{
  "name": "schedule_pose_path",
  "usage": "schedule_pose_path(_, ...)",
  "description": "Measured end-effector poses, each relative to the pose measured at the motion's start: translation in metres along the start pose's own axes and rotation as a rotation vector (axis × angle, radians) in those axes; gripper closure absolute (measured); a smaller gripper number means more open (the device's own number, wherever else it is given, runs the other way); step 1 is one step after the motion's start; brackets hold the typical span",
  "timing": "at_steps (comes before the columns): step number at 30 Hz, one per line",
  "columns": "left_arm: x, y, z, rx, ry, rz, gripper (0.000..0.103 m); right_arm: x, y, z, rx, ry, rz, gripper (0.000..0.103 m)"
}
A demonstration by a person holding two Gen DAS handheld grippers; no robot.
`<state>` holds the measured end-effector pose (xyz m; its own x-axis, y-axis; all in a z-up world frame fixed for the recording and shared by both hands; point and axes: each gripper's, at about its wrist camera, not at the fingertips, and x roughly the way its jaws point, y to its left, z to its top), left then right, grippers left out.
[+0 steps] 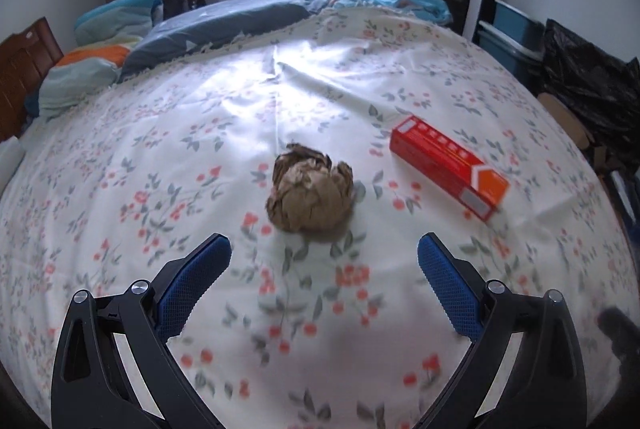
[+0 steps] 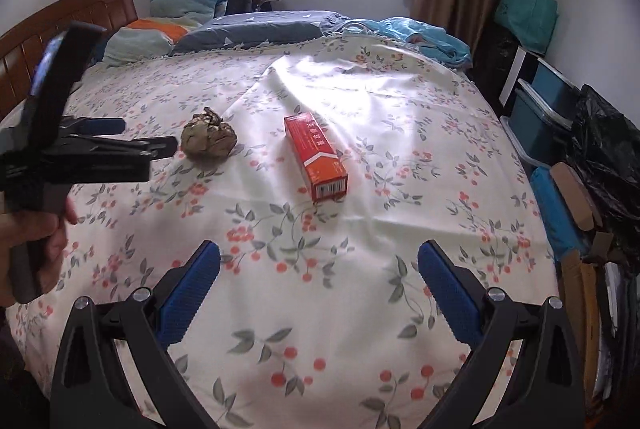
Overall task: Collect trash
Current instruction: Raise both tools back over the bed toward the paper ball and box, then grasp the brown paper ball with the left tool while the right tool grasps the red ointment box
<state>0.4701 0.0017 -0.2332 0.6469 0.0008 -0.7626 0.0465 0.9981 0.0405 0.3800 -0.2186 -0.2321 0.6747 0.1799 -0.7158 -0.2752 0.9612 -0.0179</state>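
A crumpled brown paper ball lies on the floral bedspread, just ahead of my open, empty left gripper. A red-orange carton lies to its right. In the right wrist view the paper ball sits left of centre and the carton lies ahead of my open, empty right gripper. The left gripper shows there from the side, close to the ball, held by a hand.
Pillows and folded blankets line the far side of the bed by the wooden headboard. Blue storage bins, a black bag and cardboard stand beyond the bed's right edge.
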Motion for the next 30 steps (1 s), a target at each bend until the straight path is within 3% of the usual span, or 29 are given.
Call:
schedule_pose_path(7,0.057,0.005,0.018,-0.035,0.02,-0.001,0.006,0.031,-0.004,0.003,0.012,0.013,0.012,0.005)
schedule_pose_path(14,0.088,0.007,0.025,-0.023,0.032,0.021,0.006,0.05,-0.006,-0.002,0.016,0.029,0.016,0.005)
schedule_pose_path(18,0.1,0.011,0.025,-0.028,0.045,-0.003,0.006,0.058,-0.007,0.0,0.022,0.031,0.016,0.005)
schedule_pose_path(26,0.11,0.014,0.017,-0.007,0.061,-0.009,0.033,0.085,0.001,0.019,0.021,0.033,0.034,0.005)
schedule_pose_path(30,0.11,0.02,0.017,-0.033,0.054,-0.019,0.034,0.108,0.008,0.039,-0.061,0.02,0.009,0.005)
